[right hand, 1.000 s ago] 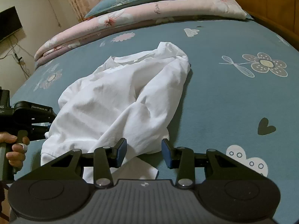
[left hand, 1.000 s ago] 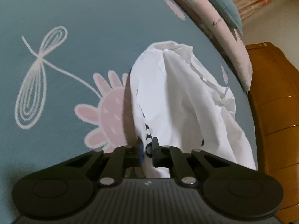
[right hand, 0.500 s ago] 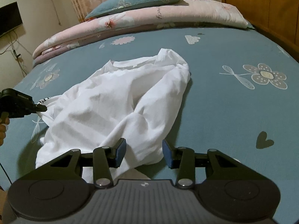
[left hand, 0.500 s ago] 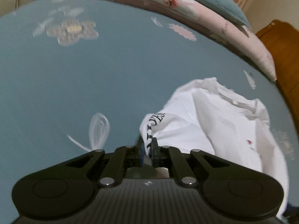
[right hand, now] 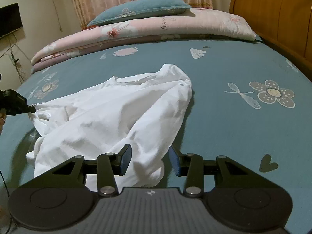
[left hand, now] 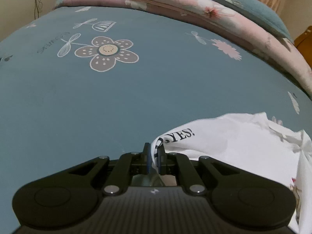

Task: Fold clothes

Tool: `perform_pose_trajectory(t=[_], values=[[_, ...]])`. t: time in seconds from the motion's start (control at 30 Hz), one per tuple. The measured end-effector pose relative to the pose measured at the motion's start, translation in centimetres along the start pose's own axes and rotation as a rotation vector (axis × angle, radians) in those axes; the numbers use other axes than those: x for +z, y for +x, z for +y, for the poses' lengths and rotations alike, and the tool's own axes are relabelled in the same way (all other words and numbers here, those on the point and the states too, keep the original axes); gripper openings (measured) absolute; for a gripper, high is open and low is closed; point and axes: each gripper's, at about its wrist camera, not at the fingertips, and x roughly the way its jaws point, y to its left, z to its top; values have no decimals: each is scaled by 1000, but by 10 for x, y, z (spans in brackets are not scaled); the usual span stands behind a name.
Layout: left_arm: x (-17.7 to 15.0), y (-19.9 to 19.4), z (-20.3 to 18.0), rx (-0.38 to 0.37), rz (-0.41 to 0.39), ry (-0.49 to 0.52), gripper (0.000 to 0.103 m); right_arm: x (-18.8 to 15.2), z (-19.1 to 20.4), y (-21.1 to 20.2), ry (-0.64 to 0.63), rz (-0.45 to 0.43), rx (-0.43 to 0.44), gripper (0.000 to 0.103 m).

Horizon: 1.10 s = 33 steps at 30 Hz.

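While one edge of the white garment (right hand: 117,120) is pinched in the left claw (left hand: 154,157), whose jaws are closed tight on the printed fabric, the cloth has been drawn out toward nine o'clock in the right wrist view, where a second ago it lay bunched closer to the right claw. Lettering on the garment, hidden a second ago, is now exposed beside the left claw. The pull is judged to be the spreading step that comes before any fold; the garment remains crumpled, and no fold is yet made. The right claw (right hand: 150,159) is held part-open and kept in place over the near hem, with cloth lying between its jaws but not pressed by the pads. The garment is located on the blue bedsheet (right hand: 234,117), mid-bed, its far tip toward twelve o'clock. A folded pink quilt (right hand: 156,31) and a blue pillow (right hand: 142,7) are entered at twelve o'clock, a wooden headboard (right hand: 273,13) at two o'clock. Containers: none are seen, and so no contents are listed.
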Motion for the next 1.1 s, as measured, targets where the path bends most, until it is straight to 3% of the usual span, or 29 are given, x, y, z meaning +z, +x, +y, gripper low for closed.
perform_pose_trajectory(t=[0.07,0.2,0.3,0.43,0.6,0.8,0.9,0.97,1.03,1.1], values=[[8,7,-1,15,-9,8,5,1,-1,3,0,4,-3,47],[12,16,-2,-39,14,20,7,2,-3,9,0,13,-6,47],[1,14,-1,-81,28,53,24,2,-1,15,-5,24,-1,47],[-21,3,13,-172,62,22,46,1,3,18,-5,31,22,47],[-55,-15,25,-232,60,-19,60,-2,13,8,-22,20,49,51],[-79,-10,20,-322,122,-77,61,-6,19,-7,-22,13,65,51],[-87,-6,13,-342,108,-98,59,-8,21,-15,-26,9,65,51],[-90,-4,9,-355,93,-120,55,-9,21,-19,-26,7,63,51],[-91,1,7,-363,80,-146,43,-9,20,-22,-25,4,62,51],[-91,6,4,-369,70,-166,37,-10,19,-24,-24,3,63,51]])
